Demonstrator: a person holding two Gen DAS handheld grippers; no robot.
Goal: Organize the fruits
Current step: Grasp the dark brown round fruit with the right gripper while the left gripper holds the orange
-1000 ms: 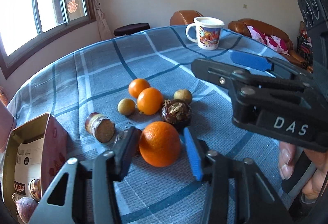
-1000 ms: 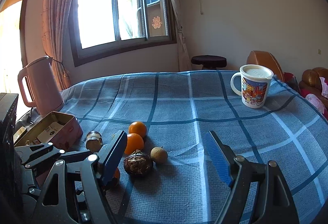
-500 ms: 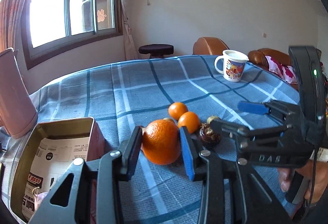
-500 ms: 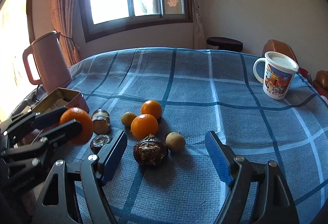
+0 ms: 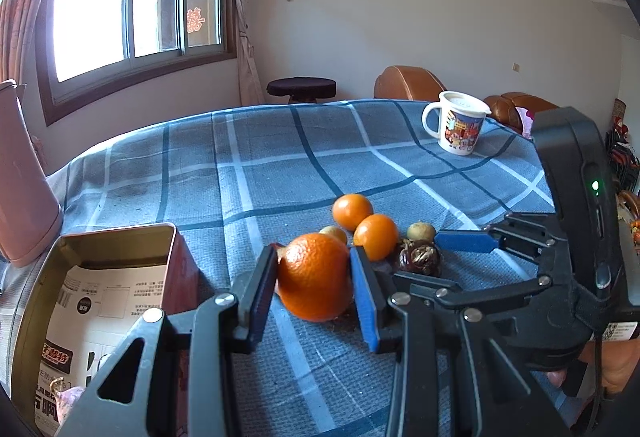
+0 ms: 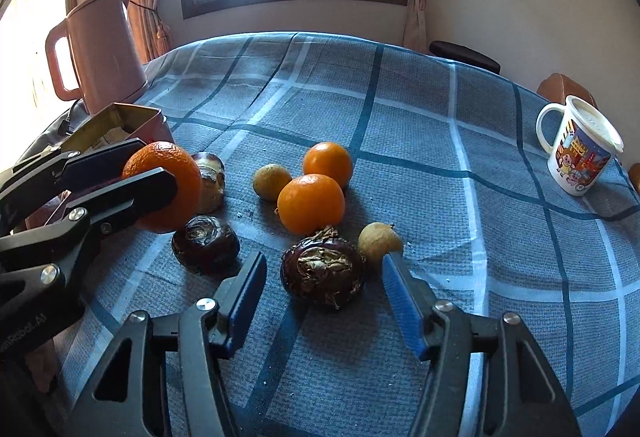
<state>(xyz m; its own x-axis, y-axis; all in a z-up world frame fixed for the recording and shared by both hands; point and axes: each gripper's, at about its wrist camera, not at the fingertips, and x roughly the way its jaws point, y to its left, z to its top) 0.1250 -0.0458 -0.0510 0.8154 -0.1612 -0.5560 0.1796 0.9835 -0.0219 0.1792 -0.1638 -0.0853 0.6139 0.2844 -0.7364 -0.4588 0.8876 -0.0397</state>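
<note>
Left tongs [image 5: 313, 279]: clenched on big orange [image 5: 314, 275], lifted beside tin box [image 5: 96, 237] at bench's left edge.
Right tongs [image 6: 324, 291]: released, straddling dark fruit [image 6: 323, 271].
Left: remaining mid-bench fruits.

A large orange [image 5: 314, 275] is being clamped between the pads of the left gripper [image 5: 314, 291], raised off the checked tablecloth [image 5: 248, 173]. An open tin [image 5: 100, 237] is being shown near the table's left edge.

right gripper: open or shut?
Open: right gripper has its fingers spread either side of the dark brown fruit, not touching it.
</note>
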